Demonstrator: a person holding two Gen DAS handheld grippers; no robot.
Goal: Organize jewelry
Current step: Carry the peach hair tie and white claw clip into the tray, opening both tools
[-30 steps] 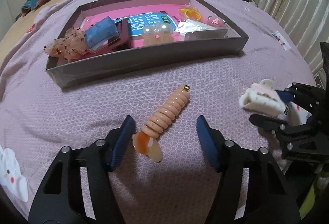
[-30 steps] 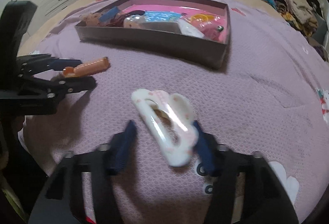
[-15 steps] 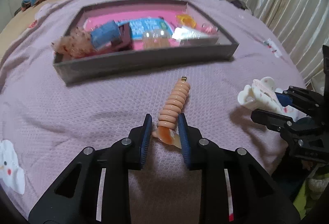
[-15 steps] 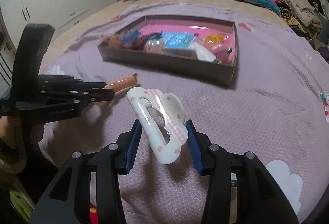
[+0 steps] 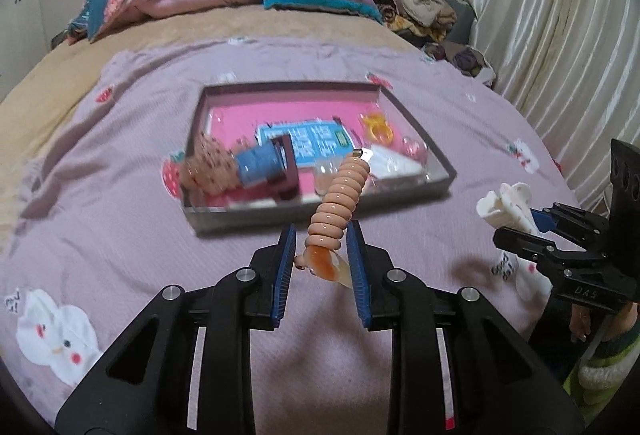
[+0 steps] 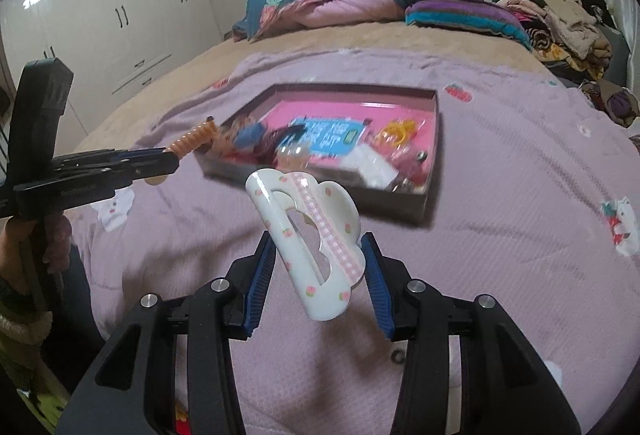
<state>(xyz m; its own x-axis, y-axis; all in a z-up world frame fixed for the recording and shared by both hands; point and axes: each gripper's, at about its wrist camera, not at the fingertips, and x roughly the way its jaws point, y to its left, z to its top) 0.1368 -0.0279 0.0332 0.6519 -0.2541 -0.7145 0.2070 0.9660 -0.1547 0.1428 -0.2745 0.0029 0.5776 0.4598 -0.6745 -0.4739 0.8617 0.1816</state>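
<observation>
While both pieces hang clear of the bedspread, I want to carry them over the near wall of the tray before letting anything go. From the left wrist view, my left gripper [image 5: 321, 262] is clamped on the amber, glossy end of the peach spiral hair clip [image 5: 338, 201], whose ribbed, coil-like body sticks up and away toward the tray [image 5: 244, 218]; I would keep the squeeze steady, because that smooth resin end looks slippery and the long body could swing. The tray is a shallow grey box with a bright pink floor, lying further off on the knitted lilac bedspread [image 5: 120, 219], already holding a blue printed card, a yellow ring and some fuzzy bits. At the far right of this view the white claw clip [image 5: 506, 207] shows in the other tool. From the right wrist view, my right gripper [image 6: 320, 277] is closed on that white claw clip [image 6: 306, 239], a hard, shiny, cloud-shaped piece with a pink gingham stripe and tiny flowers, tilted between the blue ridged pads [image 6: 259, 279]. I would lower each item into a bare patch of the pink floor, one hand at a time.
</observation>
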